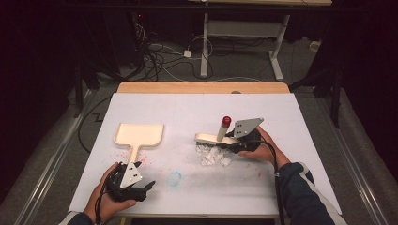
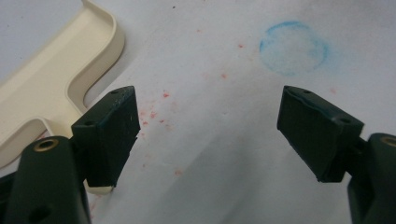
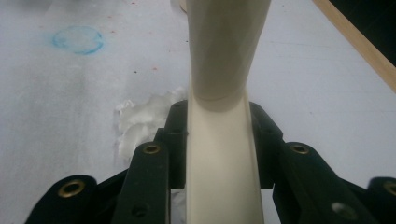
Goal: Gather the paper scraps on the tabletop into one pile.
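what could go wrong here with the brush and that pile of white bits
1. The right hand-held gripper is clamped on the brush beside the white scraps, while the dustpan lies far across the table; a hard sweep might scatter them short of it.
2. The left hand-held gripper is open with only one jaw near the dustpan handle, so the pan could slide when scraps arrive.

Right gripper [image 1: 237, 140] clamped on cream plastic hand brush [image 1: 217, 138], red-capped handle tilted up, bristles touching white crumpled scraps [image 1: 213, 155]. Left gripper [image 1: 136, 186] near front edge of white paper-covered tabletop [image 1: 187, 112], just behind handle of cream plastic dustpan [image 1: 139, 135].
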`<state>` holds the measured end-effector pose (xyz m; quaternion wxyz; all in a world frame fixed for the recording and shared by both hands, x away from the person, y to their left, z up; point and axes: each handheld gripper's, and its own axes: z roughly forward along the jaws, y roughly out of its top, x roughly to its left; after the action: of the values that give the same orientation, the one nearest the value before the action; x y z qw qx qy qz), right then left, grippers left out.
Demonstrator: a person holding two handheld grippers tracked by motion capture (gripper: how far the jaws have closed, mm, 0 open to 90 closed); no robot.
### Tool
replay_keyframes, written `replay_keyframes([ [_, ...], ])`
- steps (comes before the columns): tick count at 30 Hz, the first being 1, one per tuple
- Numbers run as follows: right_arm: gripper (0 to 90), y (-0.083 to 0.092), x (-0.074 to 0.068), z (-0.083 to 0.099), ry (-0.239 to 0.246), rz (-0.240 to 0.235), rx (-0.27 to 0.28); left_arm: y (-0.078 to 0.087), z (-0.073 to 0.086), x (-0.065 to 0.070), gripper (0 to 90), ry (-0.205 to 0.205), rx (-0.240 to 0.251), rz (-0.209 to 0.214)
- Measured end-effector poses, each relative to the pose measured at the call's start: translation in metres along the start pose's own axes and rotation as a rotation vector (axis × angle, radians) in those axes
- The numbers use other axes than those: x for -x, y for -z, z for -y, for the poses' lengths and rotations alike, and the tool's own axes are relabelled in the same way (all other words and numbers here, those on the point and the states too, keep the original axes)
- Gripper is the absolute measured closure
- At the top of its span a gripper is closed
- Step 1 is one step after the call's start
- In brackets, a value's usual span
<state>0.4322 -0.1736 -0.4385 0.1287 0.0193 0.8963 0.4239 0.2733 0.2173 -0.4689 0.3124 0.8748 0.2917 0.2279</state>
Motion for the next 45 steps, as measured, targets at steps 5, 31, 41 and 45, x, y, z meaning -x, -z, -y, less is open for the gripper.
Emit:
replay_keyframes([
  [5, 67.6, 0.01, -0.001, 0.003, -0.025, 0.069, 0.02, 0.0, 0.0, 0.0, 20.4, 0.001, 0.0, -0.001],
  [31, 67.6, 0.093, -0.056, -0.007, -0.136, 0.078, 0.185, 0.008, -0.001, 0.004, 20.4, -0.027, 0.027, -0.02],
  [41, 67.6, 0.063, -0.073, -0.008, -0.034, -0.083, 0.068, 0.006, -0.001, 0.004, 20.5, -0.029, 0.02, -0.019],
  [45, 67.6, 0.046, -0.067, -0.009, -0.03, -0.095, 0.026, 0.005, -0.002, 0.005, 20.5, -0.029, 0.018, -0.014],
])
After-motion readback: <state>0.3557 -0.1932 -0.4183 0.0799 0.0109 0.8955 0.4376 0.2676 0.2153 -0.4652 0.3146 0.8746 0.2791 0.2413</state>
